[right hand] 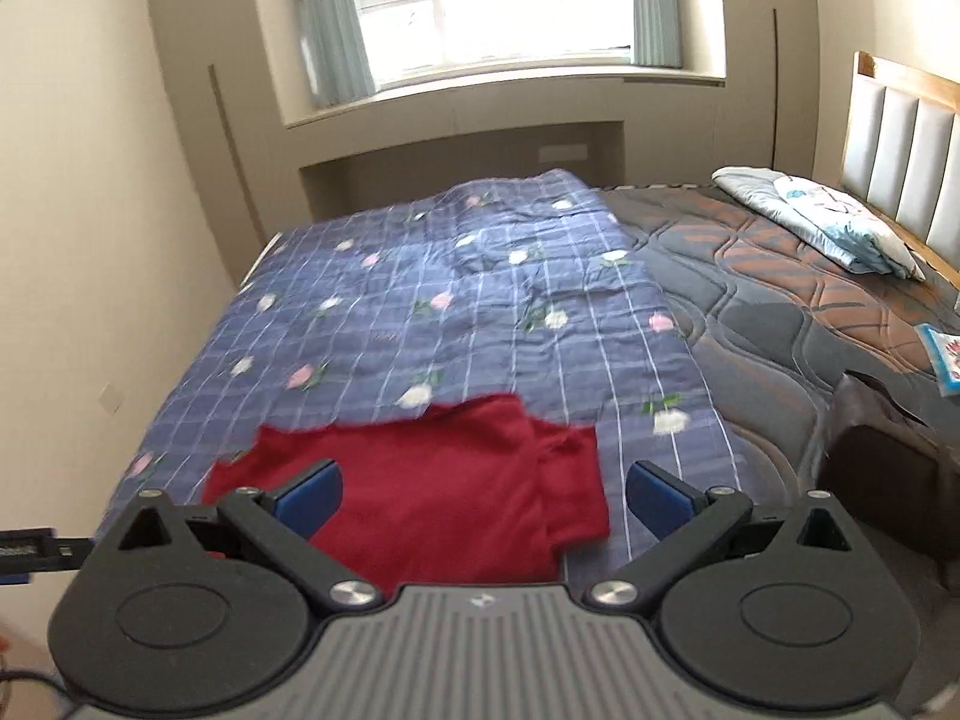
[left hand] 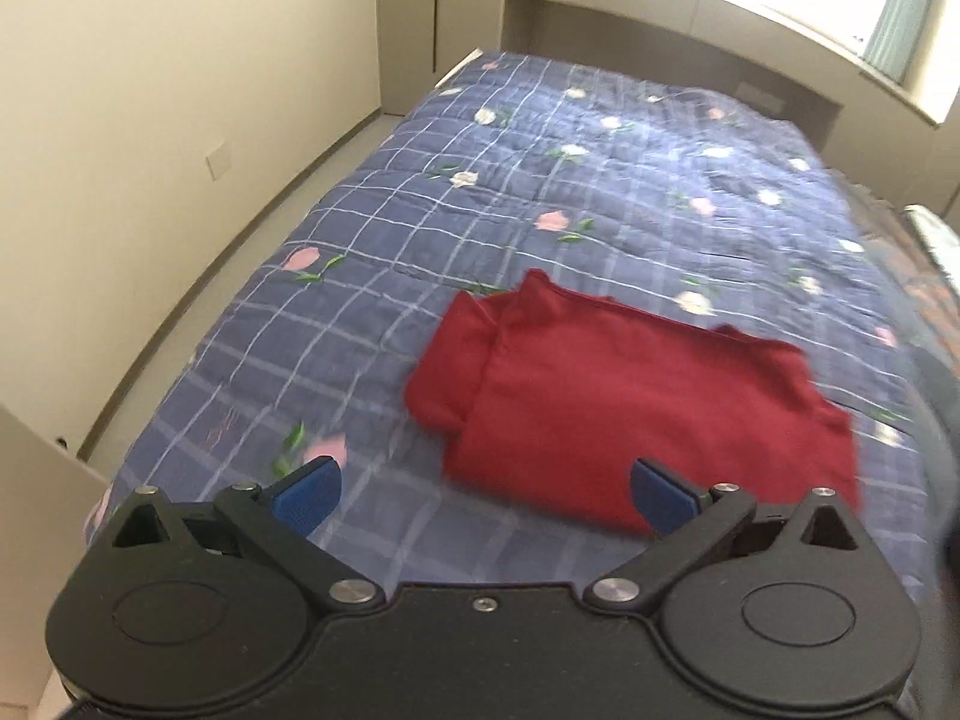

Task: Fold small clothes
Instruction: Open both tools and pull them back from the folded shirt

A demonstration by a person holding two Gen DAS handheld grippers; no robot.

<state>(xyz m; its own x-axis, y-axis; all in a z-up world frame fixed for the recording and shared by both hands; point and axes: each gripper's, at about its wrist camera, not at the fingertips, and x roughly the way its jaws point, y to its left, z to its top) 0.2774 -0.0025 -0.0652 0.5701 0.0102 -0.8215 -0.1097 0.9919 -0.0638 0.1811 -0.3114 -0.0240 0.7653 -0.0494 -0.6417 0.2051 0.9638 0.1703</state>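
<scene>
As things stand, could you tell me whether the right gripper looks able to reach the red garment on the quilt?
Probably yes. The right gripper is open, and the red garment lies directly ahead between its fingers on the blue checked quilt, with nothing lying over it or in the way.

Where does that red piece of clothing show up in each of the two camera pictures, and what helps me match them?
Left wrist view: the red garment lies right of centre, low in the picture, partly folded, on the blue checked quilt.
Right wrist view: the red garment lies at bottom centre, just beyond the open gripper fingers.
Shared landmark: the flowered blue checked quilt under it, with the window beyond.
</scene>
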